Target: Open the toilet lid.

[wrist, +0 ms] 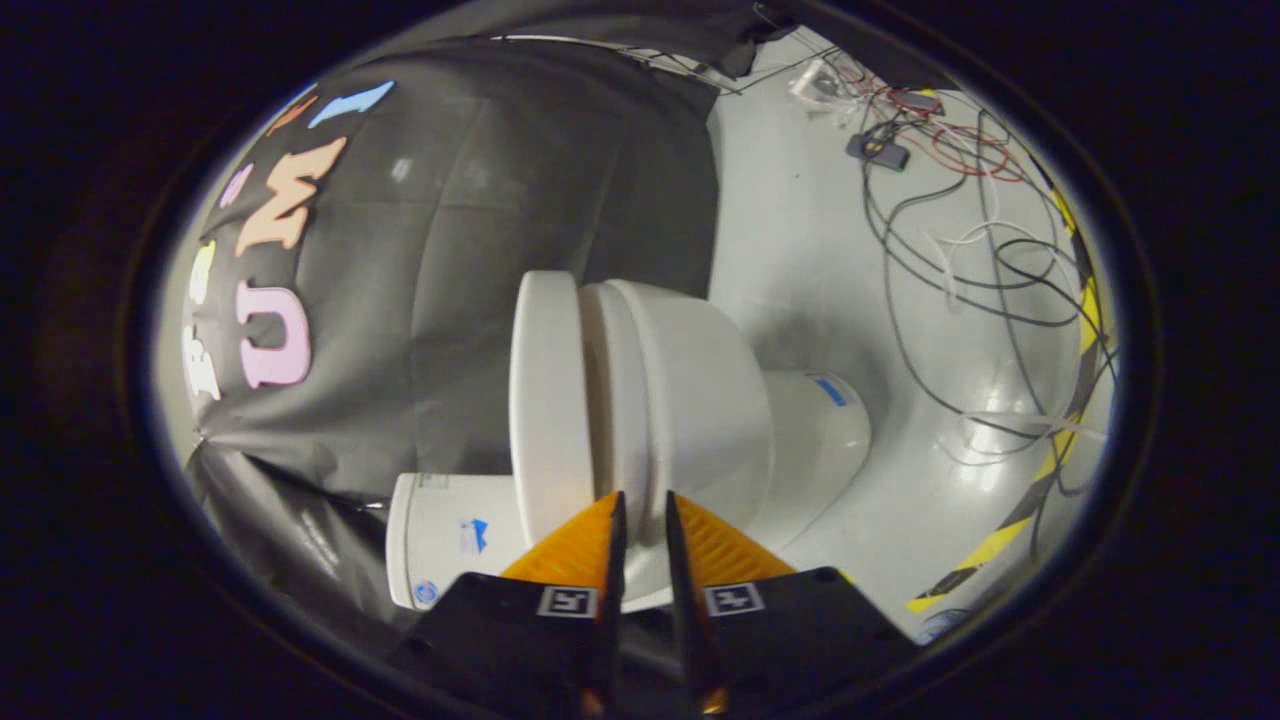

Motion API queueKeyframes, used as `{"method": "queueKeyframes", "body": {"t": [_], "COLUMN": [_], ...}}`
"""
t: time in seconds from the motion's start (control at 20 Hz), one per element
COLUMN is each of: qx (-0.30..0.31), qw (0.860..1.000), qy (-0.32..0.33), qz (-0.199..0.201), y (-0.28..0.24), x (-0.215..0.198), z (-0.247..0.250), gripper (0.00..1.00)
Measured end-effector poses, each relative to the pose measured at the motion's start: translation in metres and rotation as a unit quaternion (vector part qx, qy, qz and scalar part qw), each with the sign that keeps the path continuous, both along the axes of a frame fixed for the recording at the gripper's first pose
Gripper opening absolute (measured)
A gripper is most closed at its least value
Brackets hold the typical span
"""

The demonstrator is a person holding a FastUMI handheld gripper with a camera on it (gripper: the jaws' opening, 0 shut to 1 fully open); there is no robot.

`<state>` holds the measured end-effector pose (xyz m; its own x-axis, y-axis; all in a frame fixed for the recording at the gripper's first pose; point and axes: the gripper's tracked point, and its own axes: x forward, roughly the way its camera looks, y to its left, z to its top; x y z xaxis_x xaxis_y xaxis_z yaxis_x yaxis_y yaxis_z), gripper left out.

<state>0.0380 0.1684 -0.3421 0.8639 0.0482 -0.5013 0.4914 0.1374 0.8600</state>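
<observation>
Hovering just short of the toilet, the gripper points its two fingers at the lid, which lies directly ahead of the fingertips, on the cistern side of the seat. The fingers are nearly closed, only a narrow slit between them, and grasp nothing. A thin gap separates lid from seat, running straight on from the slit between the fingers, so the tips probably need to enter it. One toilet, one lid, one cistern; many loose cables lie beyond the toilet.
</observation>
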Motion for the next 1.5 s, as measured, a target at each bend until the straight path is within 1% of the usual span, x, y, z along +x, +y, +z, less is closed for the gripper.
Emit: {"method": "queueKeyframes", "body": {"t": [0.05, 0.15, 0.2, 0.25, 0.3, 0.35, 0.4, 0.45, 0.55, 0.6, 0.65, 0.7, 0.75, 0.85, 0.95, 1.05, 1.15, 1.25, 1.4, 1.5], "qx": [0.008, 0.009, 0.004, -0.009, -0.018, 0.004, 0.000, -0.006, -0.036, -0.065, -0.082, -0.095, -0.091, -0.096, -0.128, -0.174, -0.204, -0.234, -0.262, -0.278], "qw": [1.000, 1.000, 1.000, 1.000, 0.998, 0.999, 0.999, 0.999, 0.998, 0.997, 0.994, 0.993, 0.993, 0.994, 0.991, 0.984, 0.979, 0.972, 0.964, 0.960], "qy": [-0.006, -0.021, -0.021, 0.005, 0.037, -0.010, -0.001, 0.003, 0.016, 0.028, 0.045, 0.054, 0.055, 0.047, 0.040, 0.032, 0.021, 0.008, 0.002, 0.005], "qz": [-0.009, -0.012, -0.001, 0.029, 0.056, 0.047, 0.035, 0.035, 0.038, 0.038, 0.053, 0.050, 0.043, 0.023, 0.018, 0.019, 0.018, 0.027, 0.041, 0.042], "y": [0.001, 0.005, 0.010, 0.020, 0.028, 0.033, 0.037, 0.036, 0.034, 0.034, 0.034, 0.030, 0.031, 0.032, 0.034, 0.038, 0.044, 0.053, 0.059, 0.063], "x": [0.000, 0.003, 0.007, 0.006, 0.001, 0.008, 0.019, 0.024, 0.021, 0.034, 0.020, 0.020, 0.020, 0.024, 0.027, 0.030, 0.034, 0.039, 0.044, 0.045], "z": [0.005, 0.016, 0.016, 0.003, -0.011, 0.011, 0.007, 0.008, 0.014, 0.009, 0.014, 0.019, 0.026, 0.044, 0.063, 0.088, 0.109, 0.131, 0.148, 0.155], "gripper": [0.30, 0.54, 0.66, 0.66, 0.51, 0.36, 0.22, 0.07, 0.07, 0.07, 0.00, 0.00, 0.00, 0.00, 0.00, 0.00, 0.00, 0.01, 0.00, 0.00]}}
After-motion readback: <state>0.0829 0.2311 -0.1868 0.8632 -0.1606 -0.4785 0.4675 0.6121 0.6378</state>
